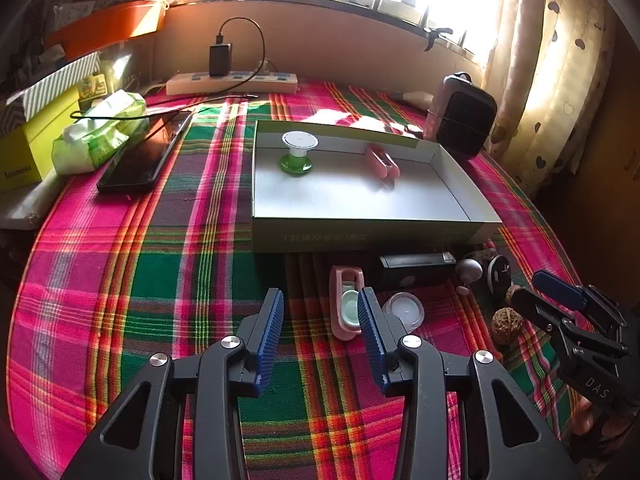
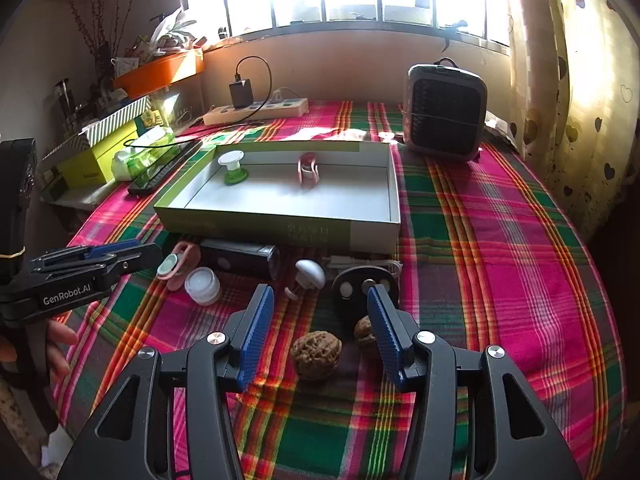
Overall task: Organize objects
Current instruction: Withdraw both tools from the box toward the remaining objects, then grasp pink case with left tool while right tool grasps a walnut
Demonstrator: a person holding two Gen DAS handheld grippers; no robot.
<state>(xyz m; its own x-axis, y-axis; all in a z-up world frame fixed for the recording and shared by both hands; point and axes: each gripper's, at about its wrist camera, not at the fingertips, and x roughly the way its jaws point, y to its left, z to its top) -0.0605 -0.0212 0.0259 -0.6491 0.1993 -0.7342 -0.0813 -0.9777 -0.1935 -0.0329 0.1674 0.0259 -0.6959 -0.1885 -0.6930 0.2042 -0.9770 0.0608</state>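
Tidying: we put small things into the box (image 1: pixel 372 236) so they stay together.
Left gripper (image 1: pixel 320 324): open and empty, aimed at the pink case (image 1: pixel 343 304) lying just before the box.
Right gripper (image 2: pixel 320 332): open and empty, above the walnut (image 2: pixel 316 354), ready to grab it.
In box: green spool (image 1: pixel 297 152), pink clip (image 1: pixel 382 161).

Tray (image 1: pixel 372 236) on table (image 1: pixel 120 280), mid. In tray: spool (image 1: pixel 298 152) left, clip (image 1: pixel 382 160) right. Before tray: jar (image 2: pixel 203 282), 2 walnuts (image 2: pixel 316 354). Fan (image 2: pixel 446 112) behind-right of tray, power strip (image 1: pixel 232 82) behind-left.
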